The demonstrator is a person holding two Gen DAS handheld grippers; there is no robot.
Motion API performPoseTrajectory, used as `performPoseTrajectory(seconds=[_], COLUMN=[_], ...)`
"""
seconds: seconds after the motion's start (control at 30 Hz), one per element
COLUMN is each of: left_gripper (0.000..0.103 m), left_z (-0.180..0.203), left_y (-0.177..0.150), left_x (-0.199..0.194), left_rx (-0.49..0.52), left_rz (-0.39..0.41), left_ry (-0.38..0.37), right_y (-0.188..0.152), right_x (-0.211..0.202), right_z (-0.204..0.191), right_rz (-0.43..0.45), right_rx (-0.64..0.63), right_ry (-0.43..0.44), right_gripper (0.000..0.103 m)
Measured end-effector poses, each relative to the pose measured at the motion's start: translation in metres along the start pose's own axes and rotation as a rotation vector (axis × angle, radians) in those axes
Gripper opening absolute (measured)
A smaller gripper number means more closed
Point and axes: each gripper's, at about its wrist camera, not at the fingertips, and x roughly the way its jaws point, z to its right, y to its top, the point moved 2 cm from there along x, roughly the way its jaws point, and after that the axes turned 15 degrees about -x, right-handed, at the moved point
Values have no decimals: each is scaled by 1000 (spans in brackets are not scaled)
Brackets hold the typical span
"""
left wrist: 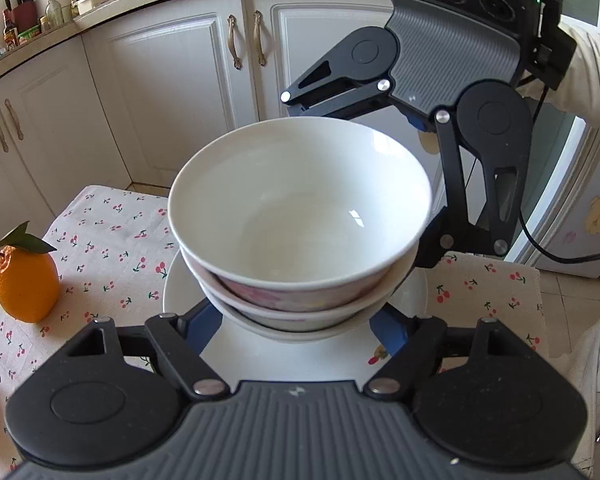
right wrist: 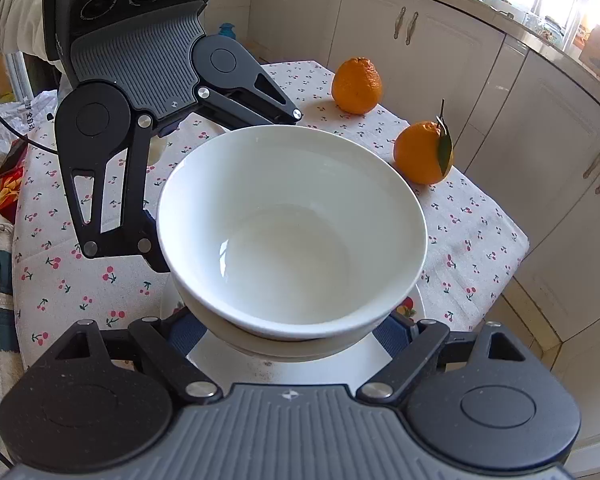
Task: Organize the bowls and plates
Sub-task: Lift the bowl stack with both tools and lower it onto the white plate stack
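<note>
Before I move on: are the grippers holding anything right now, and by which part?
Cannot tell. The left gripper and right gripper flank the lowest bowl of the stack, above the plate, from opposite sides; pad contact is hidden.

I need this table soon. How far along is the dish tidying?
Done: three bowls are nested on the white plate. In hand: the left tongs and right tongs flank the stack from opposite sides. Left: putting it away; two oranges remain on the cherry tablecloth.
</note>
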Motion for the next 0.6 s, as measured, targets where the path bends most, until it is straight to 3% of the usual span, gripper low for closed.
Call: performPoseTrajectory(seconds=[0.6], left_gripper=[79], left_z=[-10], left_y=[0], left_x=[16], left_rx=[-38], left_rz=[-36], left_ry=[-22], right_y=[-11], right_x=[14], right_z=[9], right_rz=[-2], right_rx=[52], right_ry=[45], right_gripper=[91])
